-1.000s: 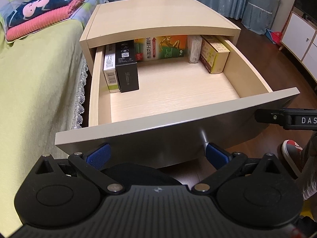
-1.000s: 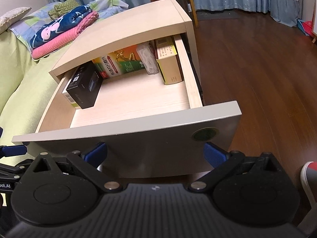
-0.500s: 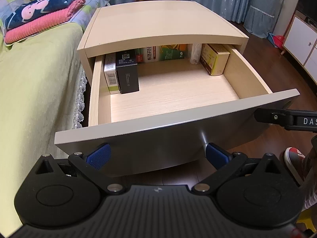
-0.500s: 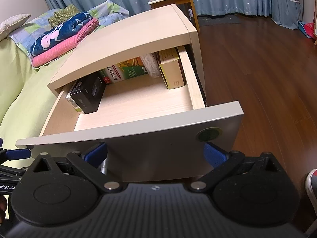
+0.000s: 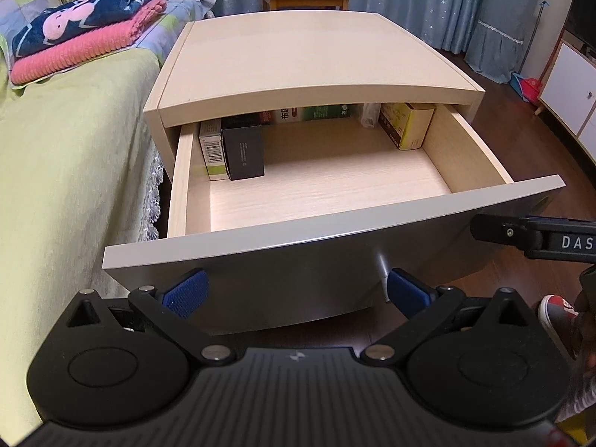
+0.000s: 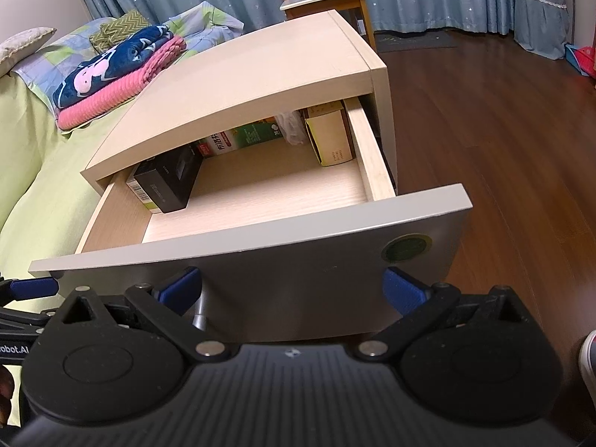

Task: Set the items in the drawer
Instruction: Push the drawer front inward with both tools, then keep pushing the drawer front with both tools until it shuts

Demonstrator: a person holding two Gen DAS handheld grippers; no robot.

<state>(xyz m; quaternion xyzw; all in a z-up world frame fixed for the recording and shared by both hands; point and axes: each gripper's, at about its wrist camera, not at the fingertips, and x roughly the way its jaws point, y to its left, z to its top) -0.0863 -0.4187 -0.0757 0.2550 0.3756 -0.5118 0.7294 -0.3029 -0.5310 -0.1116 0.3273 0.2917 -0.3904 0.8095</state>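
The bed [image 5: 67,141] is the biggest thing here, with a green cover, and it runs along the left side of the nightstand [image 5: 309,63]. Folded blankets [image 5: 82,33], one pink and one dark blue, sit in a pile on the bed.

The nightstand is made of pale wood. Its drawer [image 5: 327,193] is pulled part of the way out, and its grey front [image 6: 283,260] is right in front of me. Most of the drawer floor is bare.

The things are at the back of the drawer. A black box [image 5: 244,151] stands on the left, touching a white and green box [image 5: 212,152] next to the left wall. A green and white box [image 5: 316,113] lies along the back, half hidden under the top. A yellow box [image 5: 408,126] is on the right side, with a see-through bag [image 6: 292,126] just beside it.

My left gripper [image 5: 296,292] is wide open and holds nothing. It sits low, just in front of the drawer front. My right gripper [image 6: 292,288] is wide open too, with nothing in it, near the same grey front. A round green sticker [image 6: 406,249] is on the front, near its right finger.
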